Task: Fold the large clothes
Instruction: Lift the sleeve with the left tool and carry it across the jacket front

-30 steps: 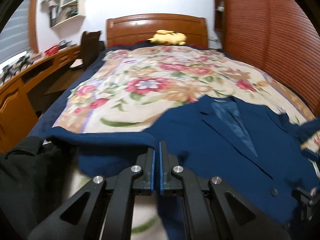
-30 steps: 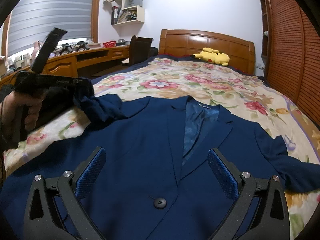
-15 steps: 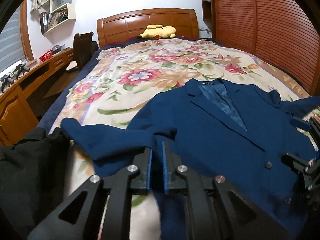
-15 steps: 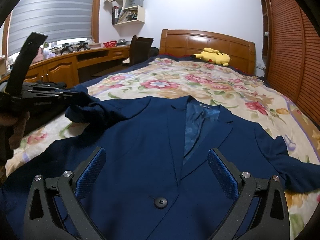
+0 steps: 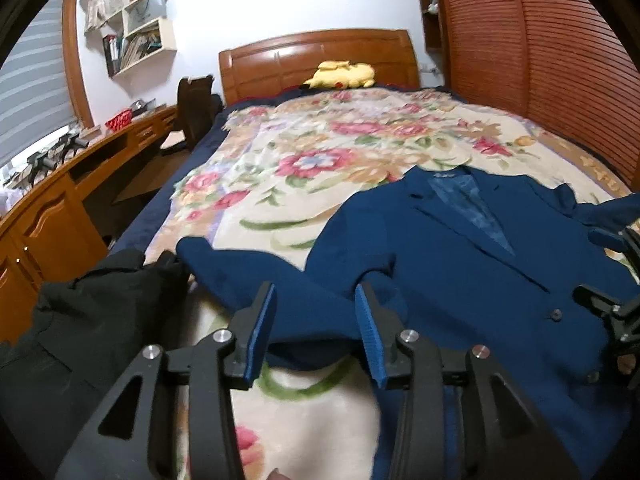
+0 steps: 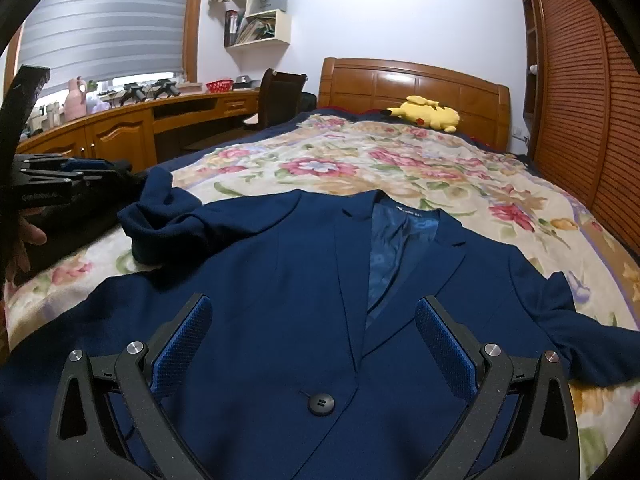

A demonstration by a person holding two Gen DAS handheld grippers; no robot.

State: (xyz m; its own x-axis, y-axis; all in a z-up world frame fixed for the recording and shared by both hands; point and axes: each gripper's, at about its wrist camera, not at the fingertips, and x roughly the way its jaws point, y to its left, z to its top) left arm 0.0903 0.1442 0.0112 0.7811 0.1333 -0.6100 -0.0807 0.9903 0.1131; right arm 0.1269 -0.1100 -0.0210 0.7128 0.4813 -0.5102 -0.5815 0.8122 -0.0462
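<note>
Both grippers' fingers (image 5: 262,322) gape wide, empty, above the blue jacket (image 6: 280,280).

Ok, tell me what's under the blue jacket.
The blue jacket lies front-up on the floral blanket, which shows all around it. Whatever lies beneath its body is covered; both tongs are open above it.

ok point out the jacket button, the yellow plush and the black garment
jacket button (image 6: 320,403), right wrist view, centre of the button
yellow plush (image 6: 430,113), right wrist view, its body
black garment (image 5: 100,320), left wrist view, middle of the heap
</note>
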